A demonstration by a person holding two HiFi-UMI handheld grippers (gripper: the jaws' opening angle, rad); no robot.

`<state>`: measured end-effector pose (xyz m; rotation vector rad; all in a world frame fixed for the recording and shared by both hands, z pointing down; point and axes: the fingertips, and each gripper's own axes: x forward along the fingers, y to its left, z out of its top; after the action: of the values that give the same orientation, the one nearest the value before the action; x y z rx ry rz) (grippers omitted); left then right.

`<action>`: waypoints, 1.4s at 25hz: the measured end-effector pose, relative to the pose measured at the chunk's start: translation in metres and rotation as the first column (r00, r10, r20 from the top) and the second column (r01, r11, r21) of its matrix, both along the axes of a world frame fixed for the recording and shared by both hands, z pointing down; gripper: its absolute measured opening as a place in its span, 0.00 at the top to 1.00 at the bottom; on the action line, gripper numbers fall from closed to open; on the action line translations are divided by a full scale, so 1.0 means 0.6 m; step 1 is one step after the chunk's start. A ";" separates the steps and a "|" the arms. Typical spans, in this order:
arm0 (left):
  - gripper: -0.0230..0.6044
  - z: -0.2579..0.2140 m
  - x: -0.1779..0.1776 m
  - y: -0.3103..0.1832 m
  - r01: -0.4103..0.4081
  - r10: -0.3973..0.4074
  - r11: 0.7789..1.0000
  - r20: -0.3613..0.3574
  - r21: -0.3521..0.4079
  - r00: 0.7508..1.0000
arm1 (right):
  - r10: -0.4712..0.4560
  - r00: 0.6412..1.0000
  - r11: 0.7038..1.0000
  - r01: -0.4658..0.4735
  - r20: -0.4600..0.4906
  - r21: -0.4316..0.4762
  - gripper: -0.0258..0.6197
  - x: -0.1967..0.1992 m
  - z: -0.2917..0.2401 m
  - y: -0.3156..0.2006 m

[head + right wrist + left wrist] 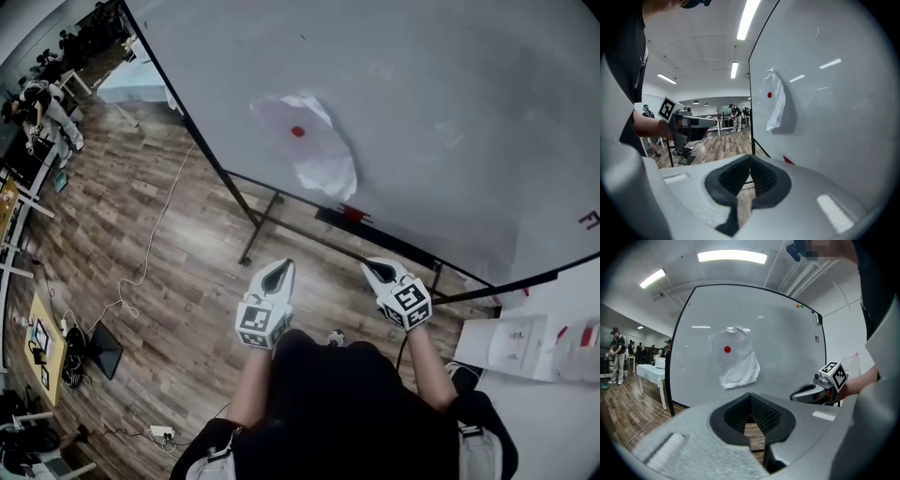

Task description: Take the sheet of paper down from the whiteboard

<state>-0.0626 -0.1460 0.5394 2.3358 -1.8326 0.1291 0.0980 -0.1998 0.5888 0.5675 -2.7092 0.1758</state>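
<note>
A crumpled white sheet of paper (314, 145) hangs on the whiteboard (450, 112), pinned by a red magnet (297, 132). Both grippers hover side by side in front of the board, below the paper and apart from it. My left gripper (278, 272) is shut with nothing in it, and so is my right gripper (378, 270). In the left gripper view the paper (736, 363) is straight ahead beyond the shut left gripper (750, 397), with the right gripper (797, 394) off to the side. In the right gripper view the paper (774, 105) hangs ahead above the shut right gripper (750, 159).
The whiteboard stands on a black frame with a leg (258, 230) on the wood floor. A red marker (352, 214) lies on its tray. A white cable (150, 253) trails across the floor. A white table (553, 412) with a box is at the right. People stand far left.
</note>
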 end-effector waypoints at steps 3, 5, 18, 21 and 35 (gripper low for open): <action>0.95 0.005 -0.007 -0.004 0.022 -0.022 1.000 0.001 -0.008 1.000 | 0.000 1.000 1.000 0.000 -0.005 -0.005 0.95 0.002 0.003 -0.015; 0.95 0.010 -0.016 -0.007 0.033 -0.033 0.999 -0.001 -0.018 0.999 | -0.002 1.000 1.000 0.002 -0.004 -0.006 0.95 -0.002 0.001 -0.022; 0.95 -0.017 -0.067 -0.141 -0.035 0.035 0.999 -0.007 0.026 0.999 | 0.077 0.997 0.997 -0.077 -0.006 0.013 0.95 -0.036 -0.023 -0.115; 0.95 -0.038 -0.071 -0.176 -0.069 0.069 0.996 0.004 0.053 0.998 | 0.096 0.995 0.995 -0.096 0.022 0.014 0.95 -0.039 -0.036 -0.140; 0.94 -0.090 -0.104 -0.296 -0.154 0.160 0.977 -0.031 0.150 0.987 | 0.113 0.979 0.993 -0.118 0.170 0.022 0.91 -0.077 -0.112 -0.197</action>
<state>-0.1252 -0.3235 0.4854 2.5612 -1.6900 -0.0379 0.0521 -0.3182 0.5217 0.7525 -2.8476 0.2196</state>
